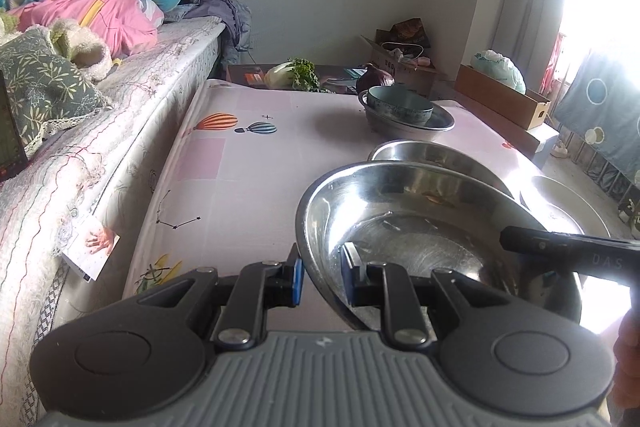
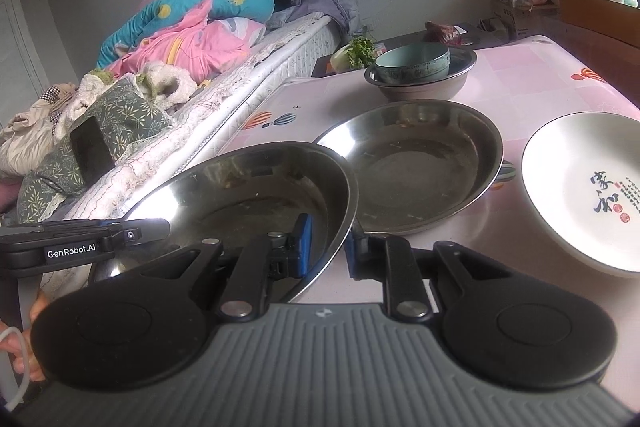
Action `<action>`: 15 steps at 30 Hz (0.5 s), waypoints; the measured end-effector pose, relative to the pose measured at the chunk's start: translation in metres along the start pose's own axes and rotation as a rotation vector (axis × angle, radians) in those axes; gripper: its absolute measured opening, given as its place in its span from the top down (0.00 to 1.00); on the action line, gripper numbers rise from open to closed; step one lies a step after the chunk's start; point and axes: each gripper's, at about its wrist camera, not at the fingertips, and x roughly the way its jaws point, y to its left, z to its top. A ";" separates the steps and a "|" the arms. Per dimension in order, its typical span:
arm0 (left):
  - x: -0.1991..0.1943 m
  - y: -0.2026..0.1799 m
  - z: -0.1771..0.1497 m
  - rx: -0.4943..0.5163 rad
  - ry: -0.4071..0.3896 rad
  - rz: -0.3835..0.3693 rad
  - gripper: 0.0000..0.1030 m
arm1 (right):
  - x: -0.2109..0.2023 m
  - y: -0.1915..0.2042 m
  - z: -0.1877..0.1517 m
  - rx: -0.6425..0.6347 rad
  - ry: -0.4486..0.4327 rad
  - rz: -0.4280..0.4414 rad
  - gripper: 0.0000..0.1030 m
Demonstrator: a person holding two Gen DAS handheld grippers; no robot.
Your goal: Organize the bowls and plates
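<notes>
Covering table: a pink tablecloth printed with hot-air balloons is spread beside a bed piled with pink and blue bedding.
Held dish: a shiny round steel dish is gripped at opposite sides of its rim by both grippers and is seen tilted, its far edge overlapping the rim of a second steel dish.
Second steel dish: a wide, shallow steel plate is set on the cloth just behind the held one.
White plate: a white ceramic plate with black and red calligraphy is placed to the right of the second steel dish, close but apart.
Far stack: a teal ceramic bowl is nested inside a grey metal basin near the table's far edge.
Left gripper: the left gripper is angled downward, its blue-padded jaws clenched on the held dish's rim, one pad inside and one outside.
Right gripper: the right gripper is likewise pointed downward and clamped across the rim's right side.
</notes>
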 end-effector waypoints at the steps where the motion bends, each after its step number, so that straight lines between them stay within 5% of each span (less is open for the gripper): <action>1: 0.003 -0.003 0.003 0.001 -0.002 -0.007 0.81 | -0.001 -0.003 0.002 0.004 -0.002 -0.006 0.83; 15: 0.066 -0.040 0.043 0.049 0.020 -0.112 0.81 | 0.010 -0.053 0.029 0.074 0.008 -0.127 0.81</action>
